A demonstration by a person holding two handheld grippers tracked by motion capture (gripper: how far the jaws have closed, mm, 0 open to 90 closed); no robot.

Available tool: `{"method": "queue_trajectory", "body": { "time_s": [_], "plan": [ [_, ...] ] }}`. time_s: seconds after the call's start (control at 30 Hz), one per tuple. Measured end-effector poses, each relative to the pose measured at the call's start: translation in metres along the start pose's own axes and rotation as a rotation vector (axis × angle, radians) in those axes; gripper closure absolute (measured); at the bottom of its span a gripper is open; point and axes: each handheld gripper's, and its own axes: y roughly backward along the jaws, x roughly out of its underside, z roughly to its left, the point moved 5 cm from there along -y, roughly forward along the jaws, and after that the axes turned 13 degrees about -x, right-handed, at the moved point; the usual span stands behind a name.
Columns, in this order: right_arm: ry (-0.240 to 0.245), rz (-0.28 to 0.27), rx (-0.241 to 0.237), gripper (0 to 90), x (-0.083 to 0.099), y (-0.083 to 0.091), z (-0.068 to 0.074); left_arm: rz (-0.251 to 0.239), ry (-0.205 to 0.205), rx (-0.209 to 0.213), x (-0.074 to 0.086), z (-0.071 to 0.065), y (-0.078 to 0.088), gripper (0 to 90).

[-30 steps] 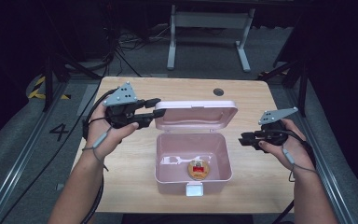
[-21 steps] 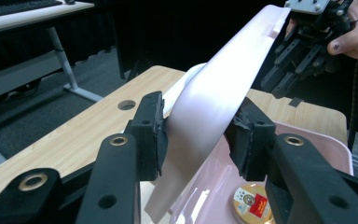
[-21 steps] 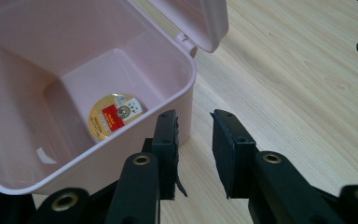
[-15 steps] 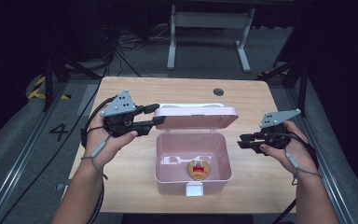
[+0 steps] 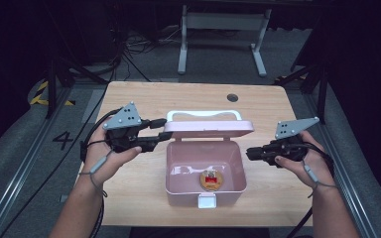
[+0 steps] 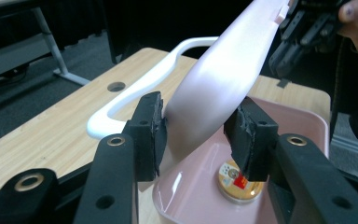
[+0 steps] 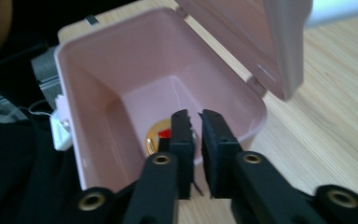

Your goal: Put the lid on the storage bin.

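A recording lab or studio set-up

A pale wooden tabletop (image 5: 144, 99) stands on grey carpeted floor (image 5: 20, 163) among trailing black cables (image 5: 129, 44), a white metal stand (image 5: 223, 22) and yellow-black hazard tape (image 5: 42, 94).

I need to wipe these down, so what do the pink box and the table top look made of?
The pink box looks like moulded plastic, smooth and semi-glossy: soft highlights sit on its inner walls. The table top shows pale wood grain with a matte finish; whether solid wood or laminate, I cannot tell.
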Motion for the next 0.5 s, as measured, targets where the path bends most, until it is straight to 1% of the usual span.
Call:
{"method": "queue_trajectory", "body": {
  "time_s": [0.07,0.1,0.13,0.23,0.27,0.33,0.37,0.4,0.43,0.5],
  "plan": [
    [0.002,-0.010,-0.007,87.2,-0.002,0.000,0.002,0.006,-0.005,0.004,0.000,-0.001,0.000,57.8],
    [0.010,-0.023,-0.006,88.6,-0.004,-0.001,0.005,0.008,-0.011,0.004,0.000,-0.001,0.001,57.6],
    [0.010,-0.024,-0.005,89.0,-0.005,-0.001,0.005,0.015,-0.020,0.002,0.001,-0.002,0.001,57.6],
    [0.014,-0.044,-0.005,90.0,-0.007,-0.001,0.009,0.024,-0.027,0.004,0.001,-0.003,0.001,57.2],
    [0.016,-0.059,-0.012,90.0,-0.009,0.000,0.011,0.036,-0.044,0.008,0.001,-0.004,0.002,57.0],
    [0.022,-0.078,-0.020,90.0,-0.011,0.001,0.014,0.050,-0.040,0.020,0.002,-0.006,0.003,56.3],
    [0.022,-0.078,-0.020,90.0,-0.011,0.001,0.014,0.050,-0.040,0.020,0.002,-0.006,0.003,55.8],
    [0.021,-0.096,-0.021,90.0,-0.013,0.002,0.015,0.067,-0.030,0.038,0.004,-0.007,0.004,54.8],
    [0.018,-0.100,-0.022,90.0,-0.013,0.003,0.016,0.072,-0.025,0.048,0.005,-0.007,0.003,54.2],
    [0.015,-0.109,-0.019,90.0,-0.014,0.003,0.015,0.092,-0.025,0.059,0.007,-0.007,0.003,53.4]
  ]
}}
